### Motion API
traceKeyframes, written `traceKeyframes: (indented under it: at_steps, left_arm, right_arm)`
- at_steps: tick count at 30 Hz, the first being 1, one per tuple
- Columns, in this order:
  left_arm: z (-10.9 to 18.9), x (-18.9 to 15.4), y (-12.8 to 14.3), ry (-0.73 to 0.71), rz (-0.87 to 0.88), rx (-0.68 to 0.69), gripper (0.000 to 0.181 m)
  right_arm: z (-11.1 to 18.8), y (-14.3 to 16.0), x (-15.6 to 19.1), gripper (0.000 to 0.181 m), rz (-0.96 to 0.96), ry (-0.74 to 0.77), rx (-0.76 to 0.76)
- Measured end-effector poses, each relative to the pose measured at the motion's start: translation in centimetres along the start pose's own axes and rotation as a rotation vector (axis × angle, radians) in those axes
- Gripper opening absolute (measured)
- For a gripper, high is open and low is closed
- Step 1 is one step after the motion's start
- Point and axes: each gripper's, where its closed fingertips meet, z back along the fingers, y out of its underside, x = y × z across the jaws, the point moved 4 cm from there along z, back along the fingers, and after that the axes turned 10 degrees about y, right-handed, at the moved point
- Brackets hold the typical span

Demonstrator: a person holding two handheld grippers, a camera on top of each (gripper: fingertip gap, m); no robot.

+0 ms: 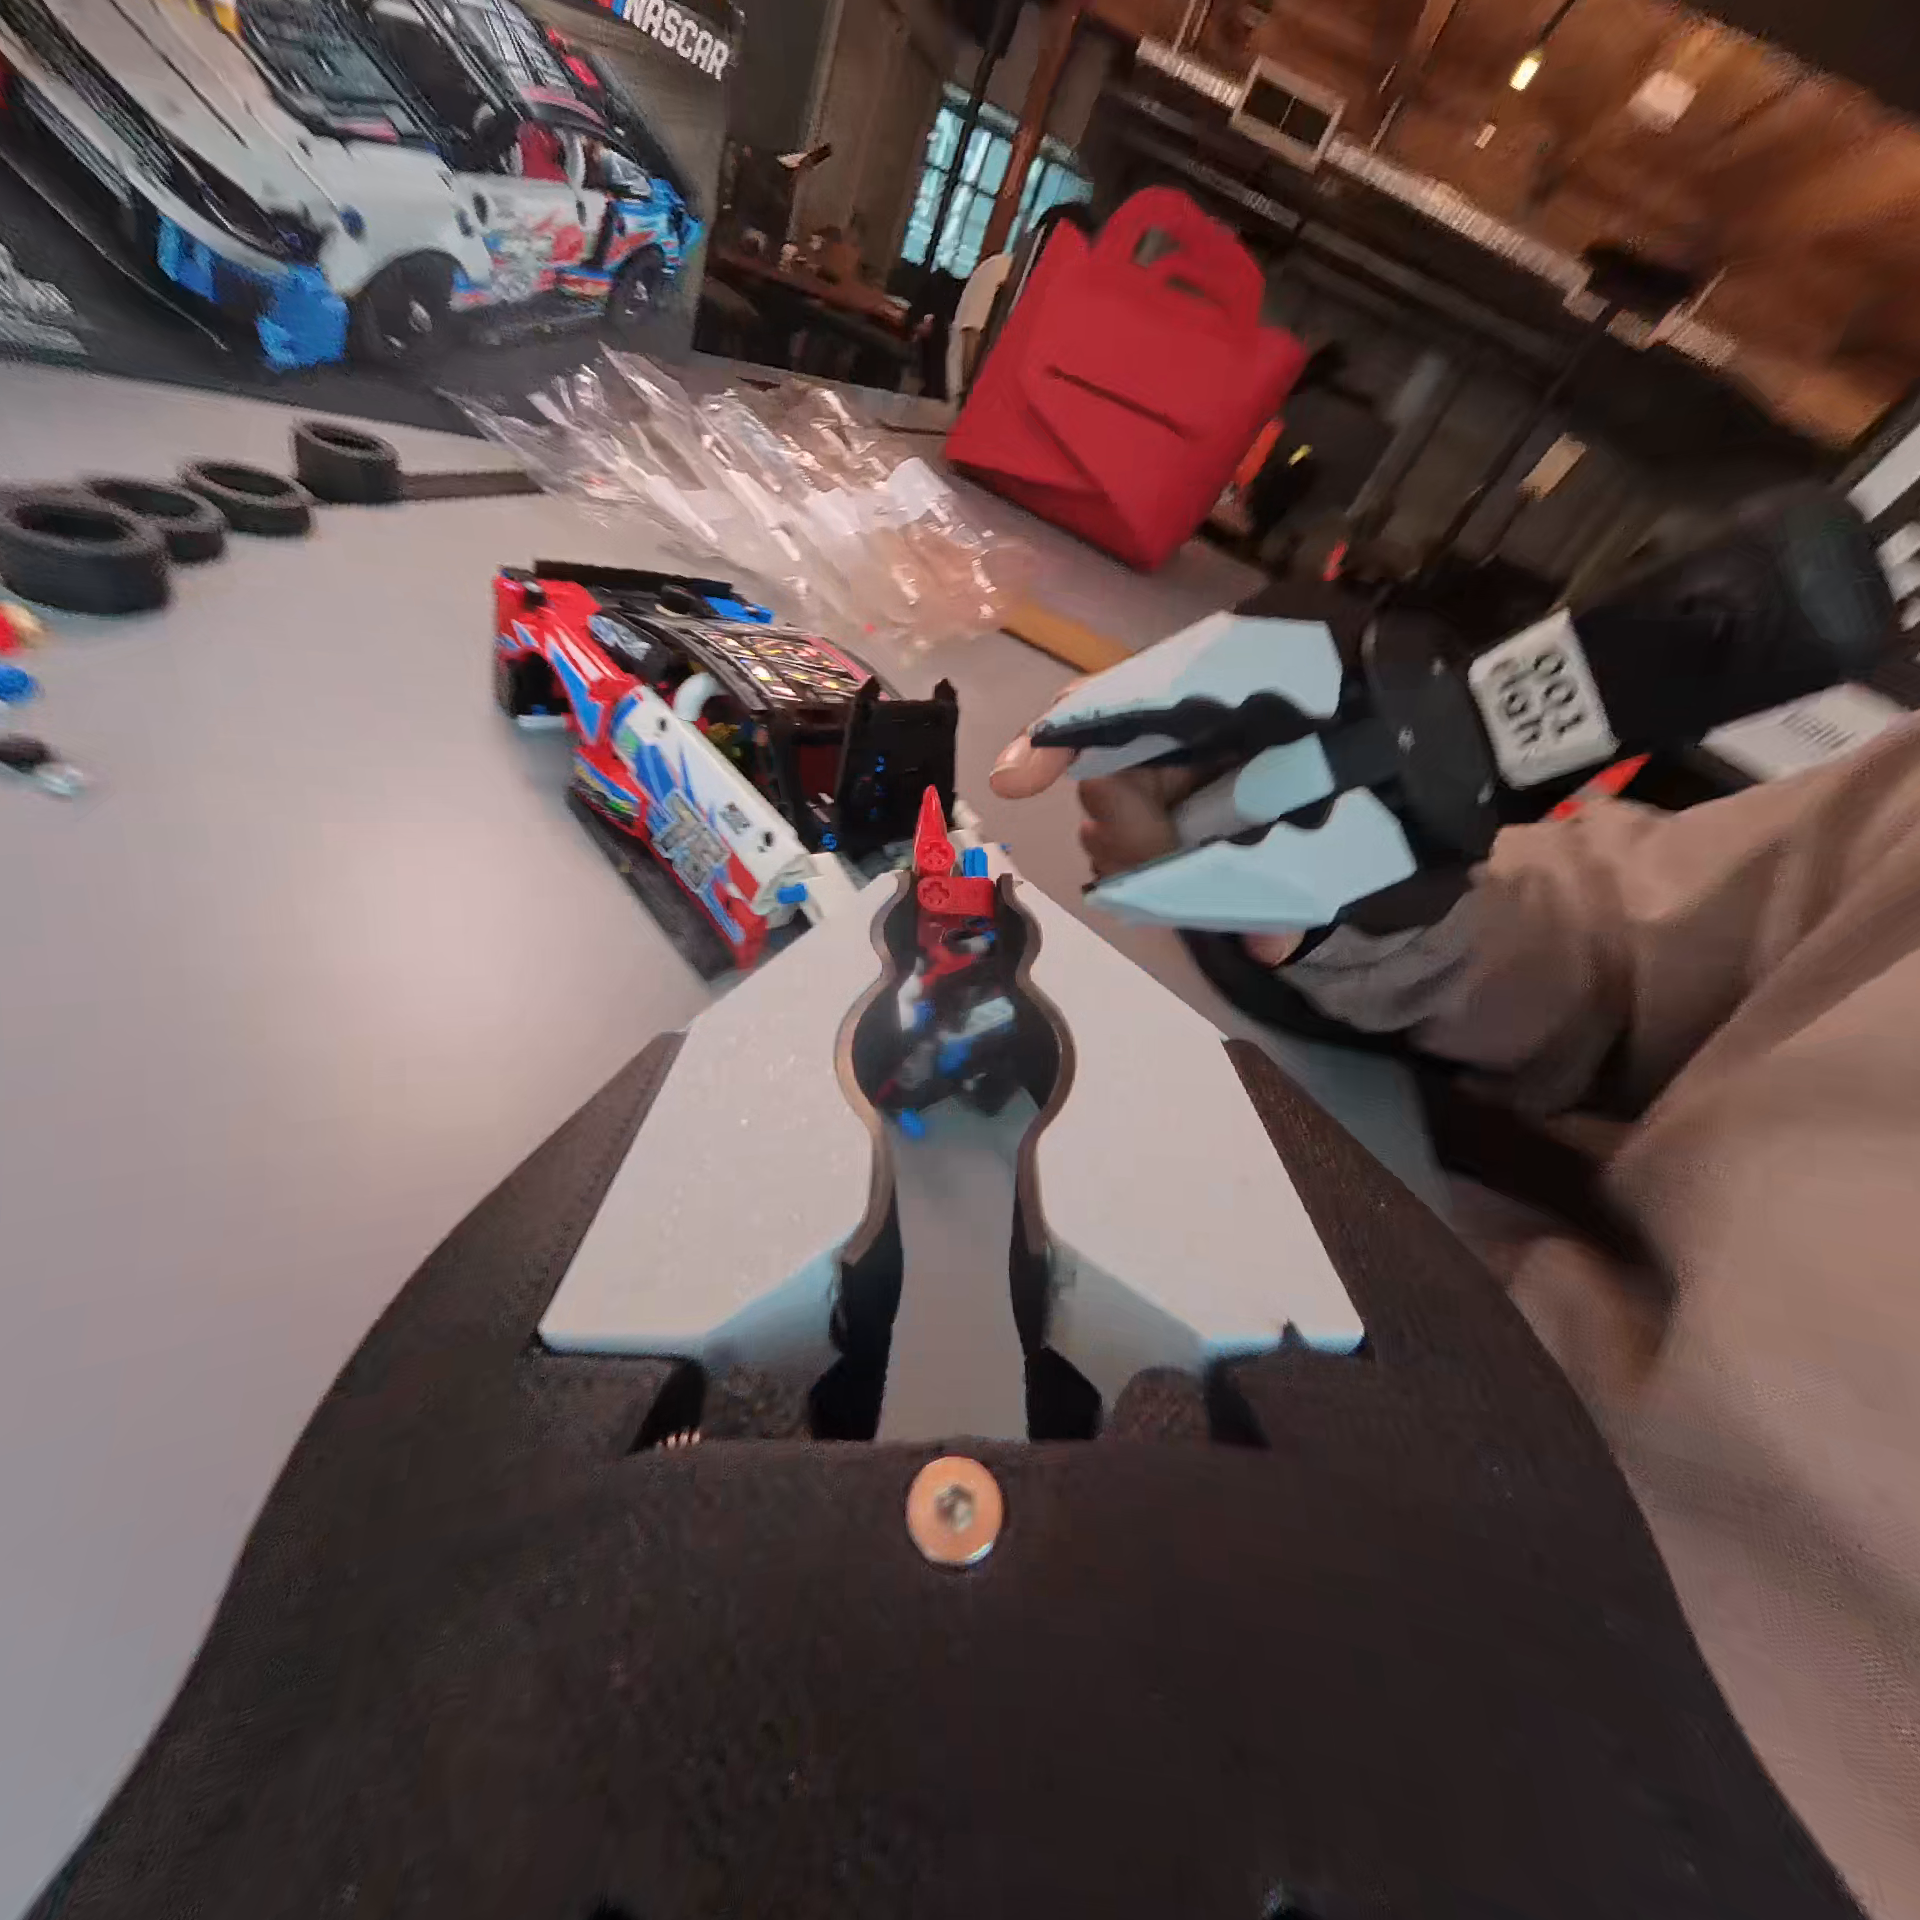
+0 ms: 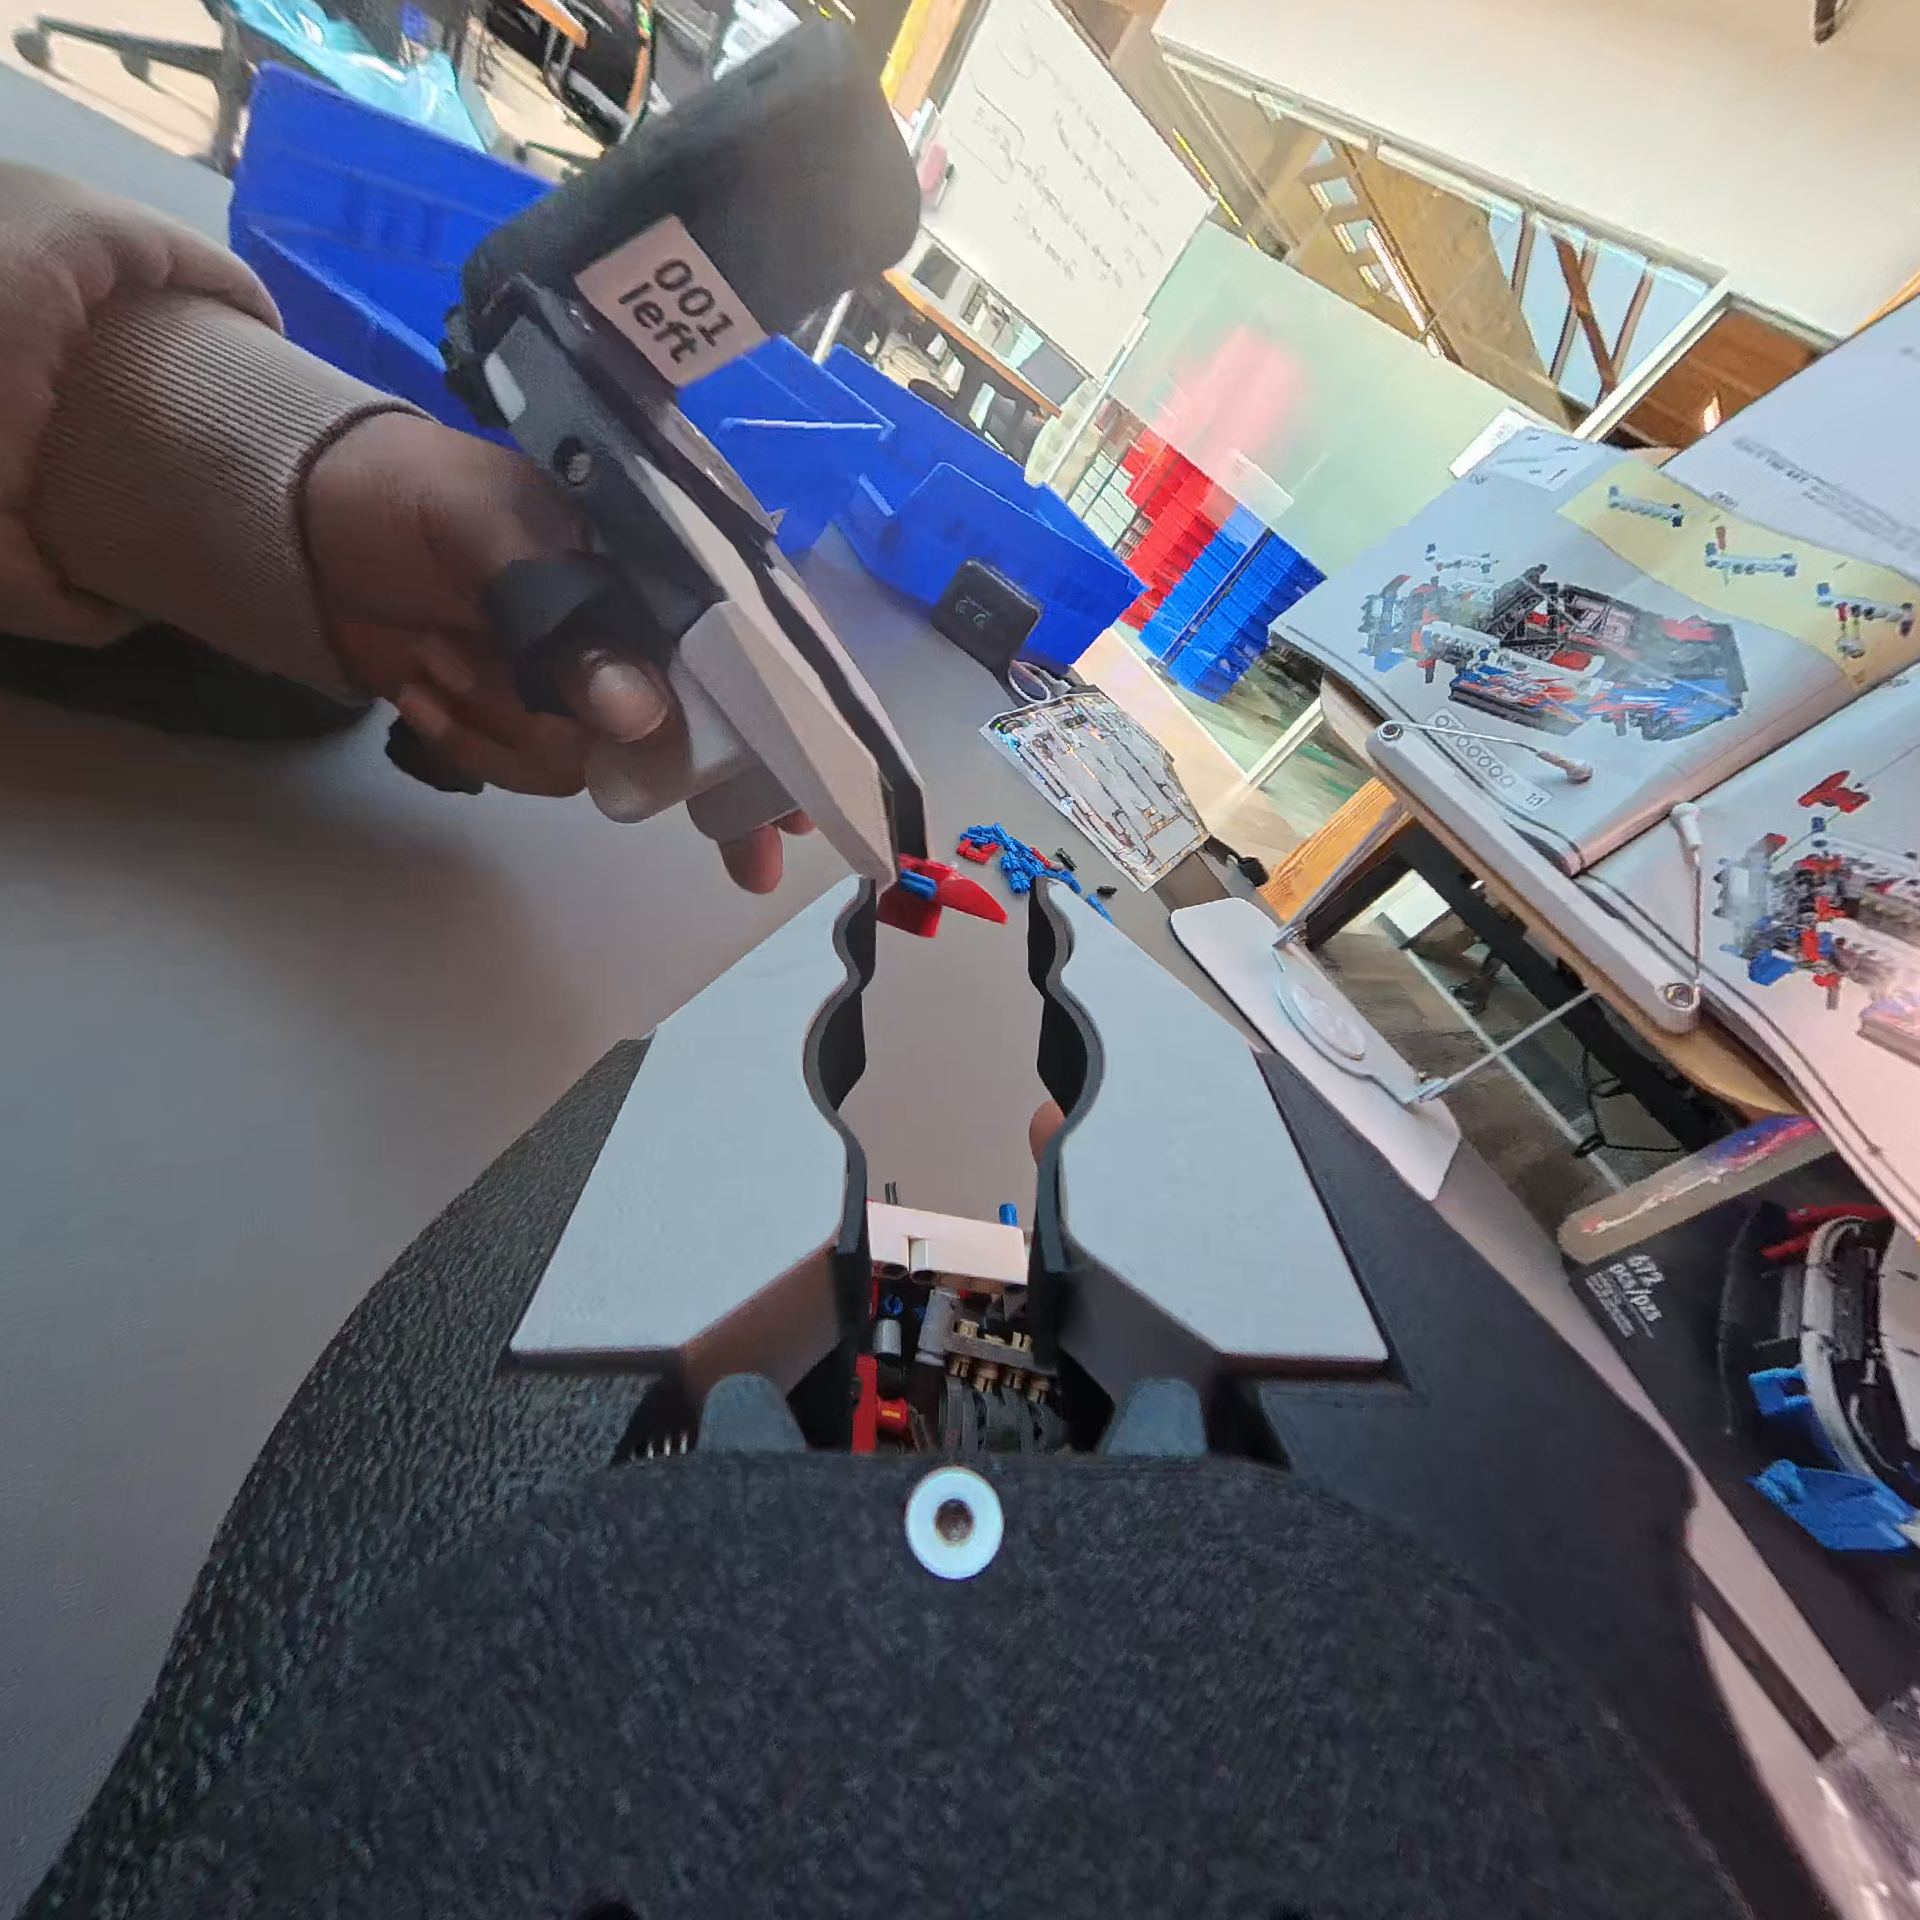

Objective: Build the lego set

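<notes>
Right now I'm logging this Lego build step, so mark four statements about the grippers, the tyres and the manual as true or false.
1. The left gripper is shut on a small red piece. True.
2. The right gripper holds a blue pin. False: it is open and holds nothing.
3. Four black tyres lie loose on the table. True.
4. The instruction booklet is closed. False: it lies open on a stand.
</notes>
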Motion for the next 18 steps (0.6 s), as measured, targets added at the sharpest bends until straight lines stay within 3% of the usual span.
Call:
traceKeyframes:
  at_steps: [5, 18]
  left_arm:
    - [0.2, -0.2, 0.4, -0.149, -0.331, 0.159, 0.012]
    - [-1.2, -1.9, 2.4, -0.070, -0.487, 0.283, 0.012]
  right_arm:
    - [0.6, 1.4, -1.5, 0.022, -0.038, -0.047, 0.054]
    - [0.5, 3.0, 0.6, 0.014, -0.030, -0.205, 0.116]
